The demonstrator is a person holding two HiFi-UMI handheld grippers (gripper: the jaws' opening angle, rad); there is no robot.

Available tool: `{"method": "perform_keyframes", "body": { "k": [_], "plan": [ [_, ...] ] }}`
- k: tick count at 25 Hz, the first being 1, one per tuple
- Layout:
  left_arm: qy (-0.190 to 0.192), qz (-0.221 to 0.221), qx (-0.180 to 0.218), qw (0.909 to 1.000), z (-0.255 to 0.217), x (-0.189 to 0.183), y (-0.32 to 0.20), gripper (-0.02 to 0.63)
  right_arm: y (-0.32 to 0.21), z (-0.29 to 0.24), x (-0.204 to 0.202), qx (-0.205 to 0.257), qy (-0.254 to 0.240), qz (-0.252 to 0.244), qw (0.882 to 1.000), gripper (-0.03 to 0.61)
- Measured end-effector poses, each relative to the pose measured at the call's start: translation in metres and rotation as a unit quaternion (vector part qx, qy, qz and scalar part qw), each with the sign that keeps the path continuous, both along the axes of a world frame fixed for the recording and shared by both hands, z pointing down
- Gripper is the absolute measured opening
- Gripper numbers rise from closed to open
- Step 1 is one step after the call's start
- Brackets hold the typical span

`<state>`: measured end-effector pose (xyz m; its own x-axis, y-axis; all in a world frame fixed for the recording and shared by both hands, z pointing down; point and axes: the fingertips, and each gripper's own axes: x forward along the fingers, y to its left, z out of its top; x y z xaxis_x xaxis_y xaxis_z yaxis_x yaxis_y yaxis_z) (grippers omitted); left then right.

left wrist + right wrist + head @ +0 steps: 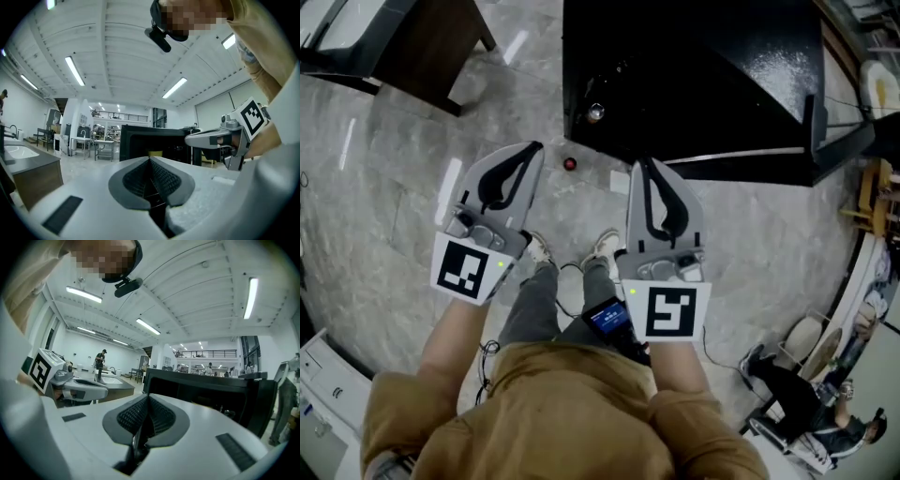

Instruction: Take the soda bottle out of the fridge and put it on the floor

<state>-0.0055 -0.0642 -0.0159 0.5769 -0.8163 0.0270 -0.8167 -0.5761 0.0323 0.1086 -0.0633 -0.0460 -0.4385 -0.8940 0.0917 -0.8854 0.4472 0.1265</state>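
A low black fridge (694,84) stands on the marble floor ahead of my feet, its door (814,122) swung open to the right. A small shiny round thing (595,112) shows at its near left corner; I cannot tell whether it is the soda bottle. My left gripper (534,147) and right gripper (645,164) are held side by side above the floor, short of the fridge, both shut with nothing in them. The left gripper view shows its jaws (150,159) closed and pointing at the fridge (150,138). The right gripper's jaws (149,397) are closed too, facing the fridge's dark inside (206,394).
A small red object (570,164) lies on the floor just before the fridge. A dark wooden cabinet (422,47) stands at the far left. A white appliance (319,394) is at the near left. A seated person (802,398) is at the near right. A counter with a sink (23,159) is left.
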Motion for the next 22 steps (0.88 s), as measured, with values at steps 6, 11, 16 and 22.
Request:
{"method": "perform_keyframes", "body": {
  "k": [6, 11, 16, 22],
  "plan": [
    [0.02, 0.011, 0.021, 0.9995, -0.034, 0.017, 0.002, 0.002, 0.004, -0.025, 0.039, 0.015, 0.003, 0.023, 1.0, 0.005],
    [0.062, 0.055, 0.053, 0.9951, -0.075, 0.041, 0.017, 0.002, 0.011, -0.05, 0.075, 0.03, 0.007, 0.045, 0.999, 0.005],
    [0.108, 0.082, 0.074, 0.988, -0.104, 0.059, 0.023, 0.002, 0.015, -0.068, 0.102, 0.041, 0.012, 0.066, 0.997, 0.005],
    [0.111, 0.087, 0.08, 0.9867, -0.119, 0.071, 0.022, 0.002, 0.017, -0.086, 0.123, 0.055, 0.014, 0.074, 0.996, 0.005]
  ]
}}
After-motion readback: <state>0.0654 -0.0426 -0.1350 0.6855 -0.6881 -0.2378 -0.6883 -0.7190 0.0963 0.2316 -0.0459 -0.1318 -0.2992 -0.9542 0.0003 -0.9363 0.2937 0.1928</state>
